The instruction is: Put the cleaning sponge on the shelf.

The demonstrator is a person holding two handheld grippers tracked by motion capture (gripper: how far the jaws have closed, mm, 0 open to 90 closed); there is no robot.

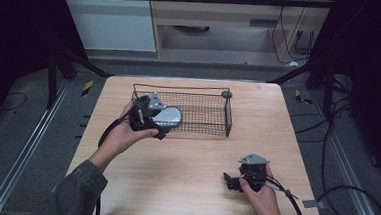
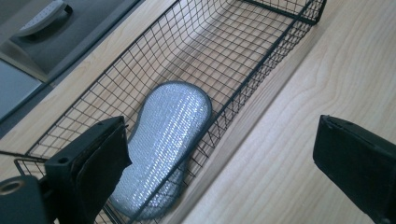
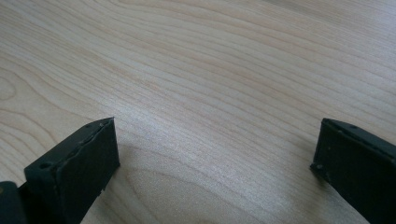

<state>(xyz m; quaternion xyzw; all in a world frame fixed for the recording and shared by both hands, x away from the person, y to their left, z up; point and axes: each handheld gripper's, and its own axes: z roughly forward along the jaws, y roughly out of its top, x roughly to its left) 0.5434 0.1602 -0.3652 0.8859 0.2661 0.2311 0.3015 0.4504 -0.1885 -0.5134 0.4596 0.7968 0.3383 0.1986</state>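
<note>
A silver-grey oval pad (image 2: pixel 170 135) with a dark rim lies inside the black wire basket (image 2: pixel 280 42), at its left end (image 1: pixel 170 117) and close to the near wall. A hand holds my left gripper (image 2: pixel 222 125) just above that end of the basket (image 1: pixel 208 113). It is open with nothing between its fingers, one jaw over the basket and the other over the table outside it. My right gripper (image 3: pixel 217 123) is open and empty, low over bare wood near the table's front right (image 1: pixel 228 181).
The basket stands at the back middle of the light wooden table (image 1: pixel 190 157). A cable trails from each gripper towards the front edge. Dark frame bars and floor cables surround the table.
</note>
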